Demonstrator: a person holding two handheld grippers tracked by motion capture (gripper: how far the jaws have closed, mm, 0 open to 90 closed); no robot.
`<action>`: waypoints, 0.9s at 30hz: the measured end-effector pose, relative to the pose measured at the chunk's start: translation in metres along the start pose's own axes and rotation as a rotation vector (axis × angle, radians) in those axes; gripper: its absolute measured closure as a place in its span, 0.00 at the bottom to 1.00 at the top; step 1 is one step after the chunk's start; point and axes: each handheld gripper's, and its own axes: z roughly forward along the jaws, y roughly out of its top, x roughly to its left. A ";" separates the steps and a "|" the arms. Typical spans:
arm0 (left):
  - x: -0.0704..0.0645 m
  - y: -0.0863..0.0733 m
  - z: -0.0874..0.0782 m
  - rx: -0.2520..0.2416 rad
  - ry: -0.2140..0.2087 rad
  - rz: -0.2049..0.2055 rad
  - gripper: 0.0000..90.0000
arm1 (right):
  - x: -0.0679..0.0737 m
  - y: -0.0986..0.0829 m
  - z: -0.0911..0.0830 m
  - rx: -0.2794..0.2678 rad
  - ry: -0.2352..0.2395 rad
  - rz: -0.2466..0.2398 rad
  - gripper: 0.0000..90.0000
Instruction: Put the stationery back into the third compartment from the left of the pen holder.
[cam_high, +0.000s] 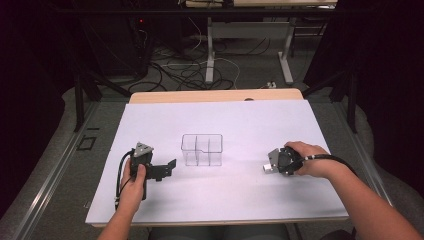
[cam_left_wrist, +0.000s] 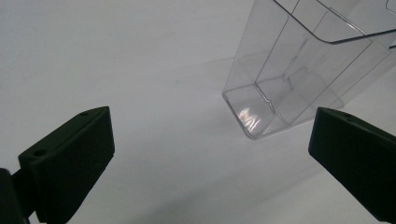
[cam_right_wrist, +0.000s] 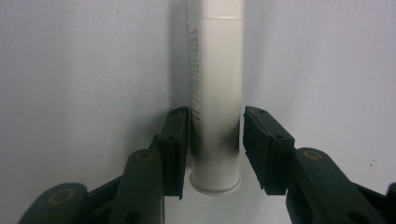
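White paper covers the table (cam_high: 150, 200) — my right gripper (cam_right_wrist: 215, 144) clamps a white tube (cam_right_wrist: 215, 93) lying flat, ready to lift. My left gripper (cam_left_wrist: 210, 158), jaws apart, waits beside the clear divided organizer (cam_left_wrist: 299, 70), probably to steady it.

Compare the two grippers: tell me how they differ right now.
The left gripper has its jaws spread wide with nothing between them, aimed toward the clear organizer. The right gripper has its jaws close around a white tube. Both are hand-held over the white table.
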 end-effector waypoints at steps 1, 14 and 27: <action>0.000 0.000 0.000 0.000 -0.001 -0.001 0.00 | 0.000 0.000 0.000 0.002 0.001 -0.004 0.67; 0.000 0.000 0.001 0.003 -0.010 0.000 0.00 | 0.005 0.000 -0.001 0.003 -0.021 -0.040 0.74; 0.000 0.000 0.001 0.008 -0.010 0.001 0.00 | 0.006 0.000 -0.002 -0.018 -0.033 -0.054 0.75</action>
